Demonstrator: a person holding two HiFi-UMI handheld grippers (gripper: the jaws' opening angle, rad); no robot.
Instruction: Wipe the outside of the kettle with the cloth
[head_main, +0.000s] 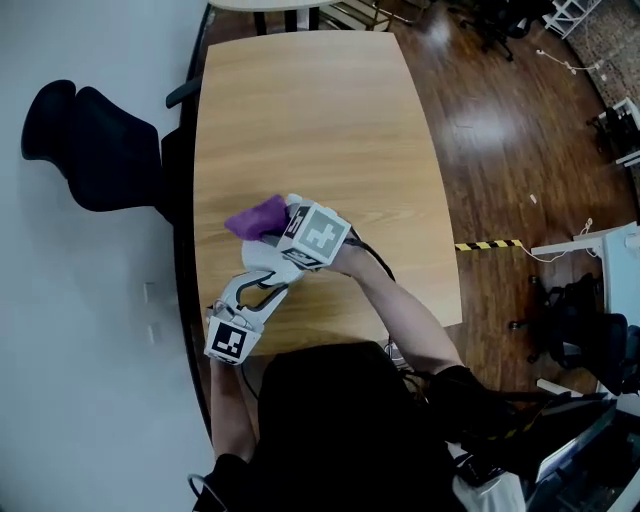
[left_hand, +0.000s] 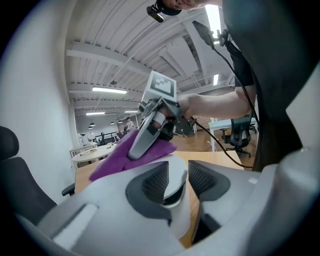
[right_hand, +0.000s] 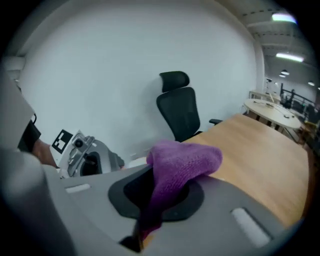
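Observation:
On the wooden table (head_main: 310, 120) stands the white kettle (head_main: 258, 260), mostly covered by the two grippers. My left gripper (head_main: 260, 288) comes at it from the near side. In the left gripper view its jaws (left_hand: 176, 182) stand close around a white rounded part of the kettle (left_hand: 172, 175), and the pads rest on it. My right gripper (head_main: 278, 226) is shut on the purple cloth (head_main: 256, 216) and holds it on the kettle's far top. The cloth (right_hand: 175, 165) bulges out of the right jaws (right_hand: 160, 200) and hides the pads. The cloth (left_hand: 131, 159) also shows in the left gripper view.
A black office chair (head_main: 95, 150) stands off the table's left edge, also in the right gripper view (right_hand: 177, 107). Wooden floor with a yellow-black tape strip (head_main: 488, 244) lies to the right. The person's body covers the table's near edge.

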